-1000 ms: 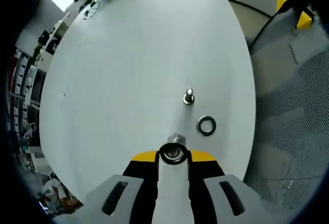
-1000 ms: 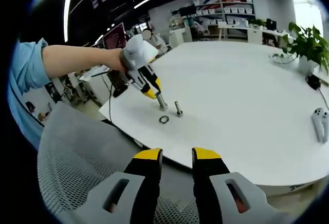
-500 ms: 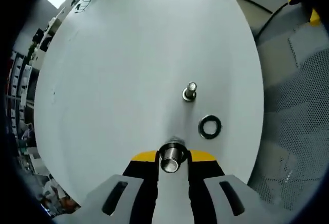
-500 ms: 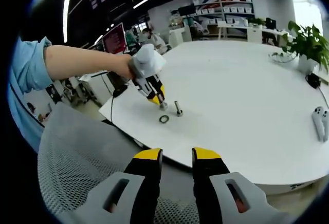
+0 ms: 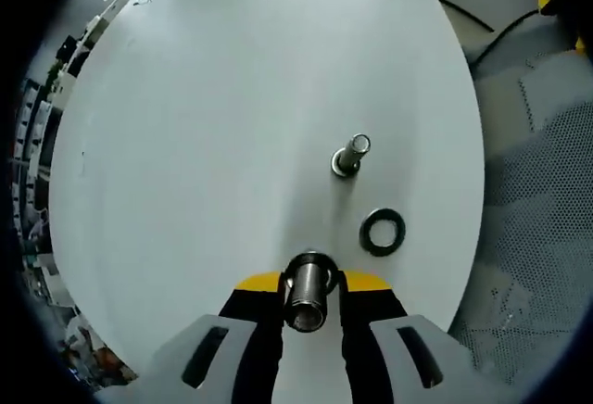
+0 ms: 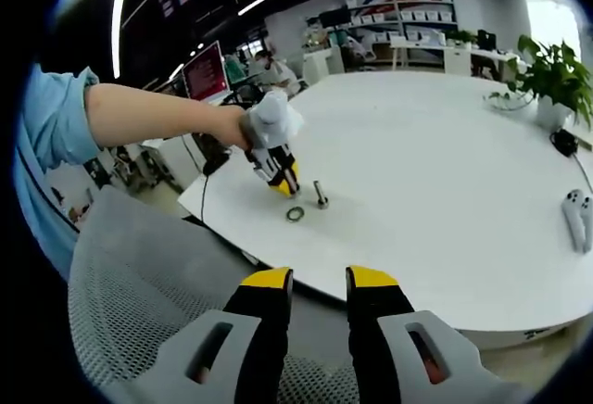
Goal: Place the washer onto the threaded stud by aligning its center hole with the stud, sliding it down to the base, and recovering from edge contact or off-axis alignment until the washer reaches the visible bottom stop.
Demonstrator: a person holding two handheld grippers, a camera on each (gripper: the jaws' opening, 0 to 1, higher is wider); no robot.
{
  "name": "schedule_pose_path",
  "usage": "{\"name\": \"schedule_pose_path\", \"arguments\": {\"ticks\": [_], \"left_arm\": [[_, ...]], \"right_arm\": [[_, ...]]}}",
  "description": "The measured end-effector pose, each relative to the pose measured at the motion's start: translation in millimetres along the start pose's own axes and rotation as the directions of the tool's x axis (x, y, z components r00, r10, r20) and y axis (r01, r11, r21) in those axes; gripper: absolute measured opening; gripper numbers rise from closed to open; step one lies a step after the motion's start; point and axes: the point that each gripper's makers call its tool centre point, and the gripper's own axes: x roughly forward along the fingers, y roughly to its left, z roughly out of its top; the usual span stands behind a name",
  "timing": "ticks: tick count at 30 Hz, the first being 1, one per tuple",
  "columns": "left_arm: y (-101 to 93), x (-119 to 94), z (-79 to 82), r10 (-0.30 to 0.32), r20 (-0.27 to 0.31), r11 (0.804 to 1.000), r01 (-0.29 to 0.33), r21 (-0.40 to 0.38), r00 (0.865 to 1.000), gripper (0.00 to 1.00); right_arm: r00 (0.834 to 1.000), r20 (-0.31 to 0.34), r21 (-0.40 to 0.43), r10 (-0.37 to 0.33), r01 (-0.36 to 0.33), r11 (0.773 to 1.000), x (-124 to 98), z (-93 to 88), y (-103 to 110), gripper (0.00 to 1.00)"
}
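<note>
The left gripper (image 5: 309, 285) is clamped on a shiny metal cylinder (image 5: 308, 285); the flat ring washer (image 5: 382, 232) lies near the white table's (image 5: 204, 145) edge, beside the threaded stud (image 5: 351, 155). The right gripper (image 6: 320, 284) has its jaws apart.

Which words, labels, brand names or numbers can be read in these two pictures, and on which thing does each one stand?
None can be read.
The washer, the threaded stud and the metal cylinder between the left gripper's fingers carry no visible marking.
The white table is plain.
The monitor and the boxes on the far shelves in the right gripper view may carry text, but it is too small and blurred to read.
</note>
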Motion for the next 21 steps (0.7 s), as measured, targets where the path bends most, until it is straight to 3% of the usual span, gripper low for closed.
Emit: {"name": "schedule_pose_path", "arguments": {"ticks": [7, 11, 13, 16, 21], "left_arm": [[3.3, -14, -1.4, 0.024, 0.062, 1.0, -0.024, -0.005, 0.998, 0.23], [-1.8, -30, 10.8, 0.022, 0.158, 0.998, -0.012, -0.063, 0.987, 0.28], [-7.9, -41, 18.4, 0.009, 0.197, 0.999, 0.001, -0.049, 0.98, 0.3], [-13.3, -54, 22.6, 0.024, 0.203, 1.0, -0.025, 0.002, 0.979, 0.31], [-21.3, -62, 31.2, 0.021, 0.234, 0.999, -0.027, 0.023, 0.972, 0.33]], "right_arm": [[1.0, -0.004, -0.002, -0.001, 0.001, 1.0, 0, -0.4, 0, 0.25], [1.0, -0.005, -0.002, -0.001, 0.001, 1.0, 0, -0.4, 0, 0.25], [1.0, -0.003, -0.001, -0.002, 0.002, 1.0, 0, -0.3, 0, 0.25], [1.0, -0.003, 0.0, -0.002, 0.002, 1.0, 0, -0.1, 0, 0.25], [1.0, 0.0, 0.006, -0.004, 0.004, 1.0, 0, 0.1, -1, 0.26]]}}
